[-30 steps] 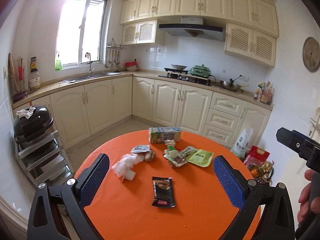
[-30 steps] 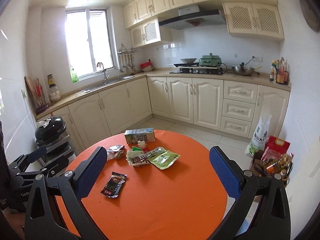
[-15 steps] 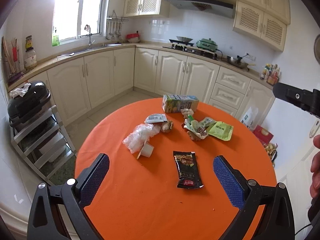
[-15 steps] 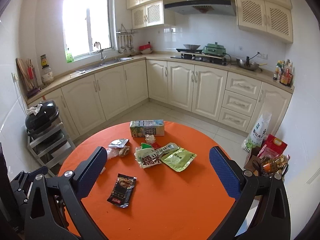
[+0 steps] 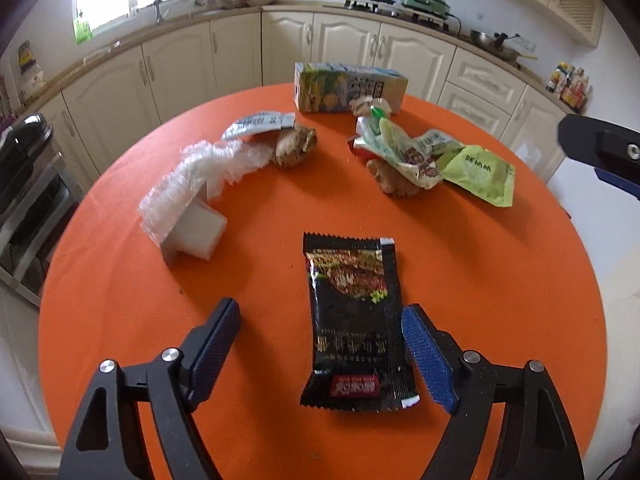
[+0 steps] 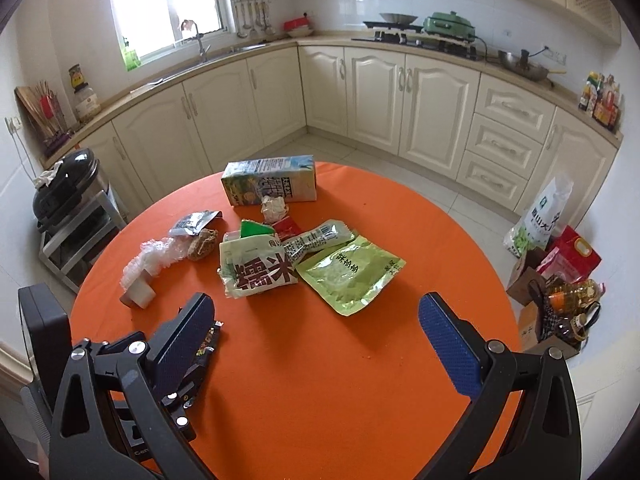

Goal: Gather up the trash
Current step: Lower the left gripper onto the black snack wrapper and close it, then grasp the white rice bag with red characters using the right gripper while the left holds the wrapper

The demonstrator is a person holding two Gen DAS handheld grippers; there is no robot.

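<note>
Trash lay nearest as a flat black foil sachet (image 5: 356, 328) on the round orange table (image 5: 500, 280), between the narrowing, untouching pads of your left claw (image 5: 320, 356). You were lining up; next, pinch it. Your right claw (image 6: 324, 344) gaped empty. Farther: a green pouch (image 6: 352, 276) and a drink carton (image 6: 272, 184).

The left gripper (image 5: 322, 350) has been lowered over the black sachet (image 5: 356, 330), now between its narrowed, non-touching jaws. The right gripper (image 6: 320, 334) has been lowered toward the orange table (image 6: 360, 380).
</note>
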